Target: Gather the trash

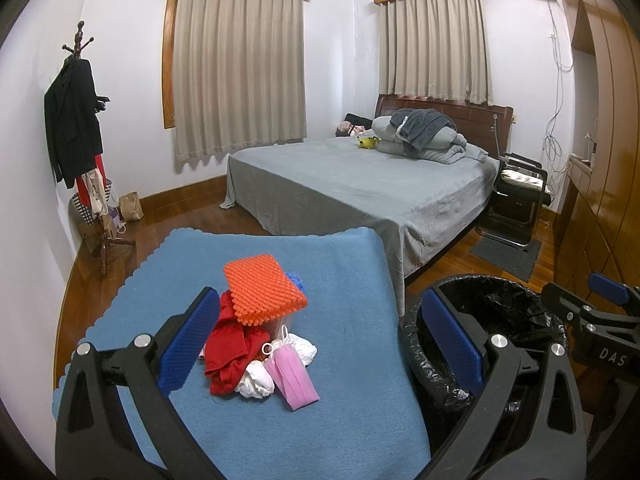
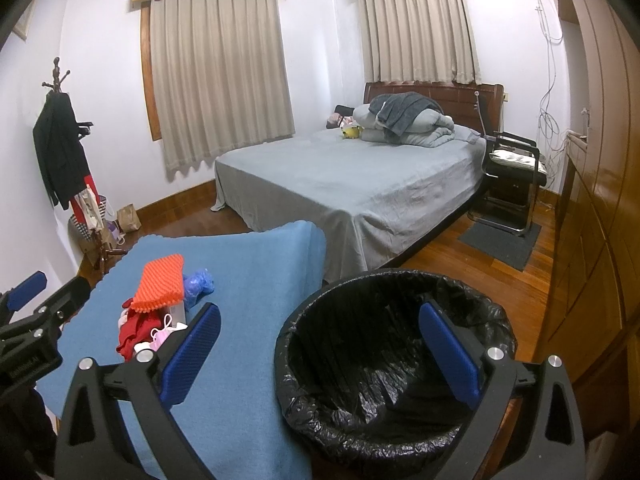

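A small pile lies on the blue-covered table [image 1: 340, 380]: an orange nubby pad [image 1: 264, 288], a red cloth [image 1: 232, 348], a pink face mask [image 1: 292, 376], white crumpled tissues [image 1: 256, 384] and a blue plastic scrap [image 2: 198, 284]. A bin with a black liner [image 2: 384, 364] stands right of the table. My left gripper [image 1: 320, 344] is open above the table, the pile just inside its left finger. My right gripper [image 2: 320, 356] is open and empty above the bin's left rim. The pile also shows in the right wrist view [image 2: 152, 312].
A grey-covered bed [image 1: 360, 184] with folded bedding stands behind the table. A coat rack [image 1: 84, 140] with clothes and bags is at the left wall. A black chair [image 1: 520, 192] and a dark mat [image 1: 508, 252] are right of the bed, wooden cabinets along the right wall.
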`<action>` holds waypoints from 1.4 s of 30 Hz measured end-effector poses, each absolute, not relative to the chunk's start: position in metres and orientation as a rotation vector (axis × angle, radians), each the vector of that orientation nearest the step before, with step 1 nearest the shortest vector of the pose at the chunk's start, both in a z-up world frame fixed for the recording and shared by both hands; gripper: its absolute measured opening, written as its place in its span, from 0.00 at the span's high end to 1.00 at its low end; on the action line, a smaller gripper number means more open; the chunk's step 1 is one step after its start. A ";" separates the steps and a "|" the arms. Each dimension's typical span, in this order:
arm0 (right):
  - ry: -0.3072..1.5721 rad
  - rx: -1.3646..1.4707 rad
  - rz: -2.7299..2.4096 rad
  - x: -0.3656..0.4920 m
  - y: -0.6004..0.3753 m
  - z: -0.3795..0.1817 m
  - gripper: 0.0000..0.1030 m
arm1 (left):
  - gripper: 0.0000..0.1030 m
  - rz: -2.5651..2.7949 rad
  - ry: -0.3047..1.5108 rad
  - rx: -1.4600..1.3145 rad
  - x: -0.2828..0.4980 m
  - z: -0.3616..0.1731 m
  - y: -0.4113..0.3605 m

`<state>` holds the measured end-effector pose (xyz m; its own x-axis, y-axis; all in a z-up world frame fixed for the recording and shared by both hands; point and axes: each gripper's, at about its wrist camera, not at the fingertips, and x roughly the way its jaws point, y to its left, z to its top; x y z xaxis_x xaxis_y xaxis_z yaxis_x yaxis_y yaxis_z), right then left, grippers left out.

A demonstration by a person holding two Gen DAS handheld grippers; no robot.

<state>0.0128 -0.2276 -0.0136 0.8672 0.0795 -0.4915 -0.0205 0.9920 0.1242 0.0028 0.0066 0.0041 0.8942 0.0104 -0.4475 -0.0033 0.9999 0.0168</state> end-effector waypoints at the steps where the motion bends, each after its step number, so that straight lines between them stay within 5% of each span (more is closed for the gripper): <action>1: 0.519 0.117 0.053 0.013 -0.228 -0.014 0.06 | 0.05 0.008 0.464 0.016 0.003 0.004 0.006; 31: 0.534 0.101 0.074 0.022 -0.210 -0.027 0.06 | 0.05 0.027 0.466 -0.006 0.003 0.003 0.015; 42: 0.516 0.098 0.154 0.059 -0.171 -0.054 0.06 | 0.05 0.166 0.487 -0.010 0.025 -0.031 0.082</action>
